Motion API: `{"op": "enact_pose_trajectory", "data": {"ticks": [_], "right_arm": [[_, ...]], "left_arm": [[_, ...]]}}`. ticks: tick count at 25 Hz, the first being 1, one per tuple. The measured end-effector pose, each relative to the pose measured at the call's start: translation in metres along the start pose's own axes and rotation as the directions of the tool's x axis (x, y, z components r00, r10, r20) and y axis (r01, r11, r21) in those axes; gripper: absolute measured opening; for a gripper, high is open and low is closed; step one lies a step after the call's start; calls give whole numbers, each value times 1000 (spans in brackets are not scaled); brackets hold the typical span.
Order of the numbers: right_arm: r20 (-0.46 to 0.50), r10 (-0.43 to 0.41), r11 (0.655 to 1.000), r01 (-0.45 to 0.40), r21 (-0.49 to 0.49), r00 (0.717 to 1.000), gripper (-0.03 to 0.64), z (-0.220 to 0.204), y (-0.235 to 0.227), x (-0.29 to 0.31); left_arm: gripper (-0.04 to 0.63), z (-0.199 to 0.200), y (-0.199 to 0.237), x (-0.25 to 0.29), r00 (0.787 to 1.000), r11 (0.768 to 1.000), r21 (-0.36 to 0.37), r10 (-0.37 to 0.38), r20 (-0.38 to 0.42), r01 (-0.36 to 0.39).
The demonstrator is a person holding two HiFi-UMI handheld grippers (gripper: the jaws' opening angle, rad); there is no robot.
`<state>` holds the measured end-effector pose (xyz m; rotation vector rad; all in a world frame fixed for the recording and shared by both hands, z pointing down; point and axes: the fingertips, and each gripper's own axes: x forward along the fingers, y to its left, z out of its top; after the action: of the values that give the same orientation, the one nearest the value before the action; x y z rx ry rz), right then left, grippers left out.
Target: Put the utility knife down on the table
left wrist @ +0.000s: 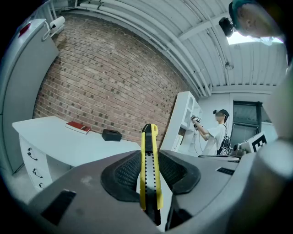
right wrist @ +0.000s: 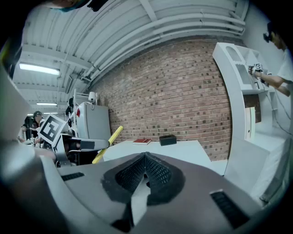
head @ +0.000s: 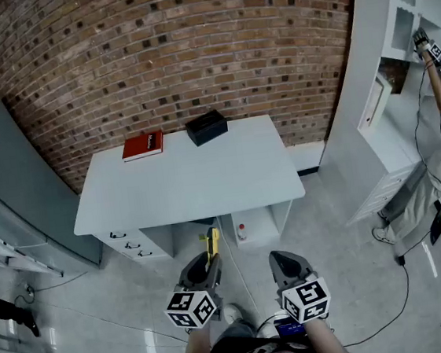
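Note:
A yellow and black utility knife (left wrist: 149, 169) stands clamped between my left gripper's (left wrist: 149, 176) pads, its tip pointing up and forward. From the head view the knife (head: 211, 244) sticks out ahead of the left gripper (head: 204, 272), short of the white table's (head: 151, 195) near edge. The right gripper (head: 285, 267) is held beside it, jaws shut with nothing between them. Seen in the right gripper view, the right gripper (right wrist: 145, 161) points toward the table (right wrist: 183, 148), with the knife (right wrist: 107, 144) at the left.
A red book (head: 142, 145) and a black box (head: 205, 127) lie at the table's far edge by the brick wall. Drawers (head: 129, 244) sit under the table's left. A white shelf unit (head: 396, 49) stands at the right, where a person (head: 439, 147) reaches into it.

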<state>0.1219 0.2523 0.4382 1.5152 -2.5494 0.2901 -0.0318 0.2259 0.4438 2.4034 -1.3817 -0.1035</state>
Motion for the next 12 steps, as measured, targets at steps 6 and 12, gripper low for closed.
{"op": "enact_pose_trajectory", "data": {"ticks": [6,12], "right_arm": [[9,4,1000,-4,-13,1000,0,0,2,-11],[26,46,999,-45,-14,999,0,4,12,-8]], "left_arm": [[123,2,-6,-13,1000,1000,7,20,12,-20],[123,10,-2,-27,998,999,13,50,37,-51]]}}
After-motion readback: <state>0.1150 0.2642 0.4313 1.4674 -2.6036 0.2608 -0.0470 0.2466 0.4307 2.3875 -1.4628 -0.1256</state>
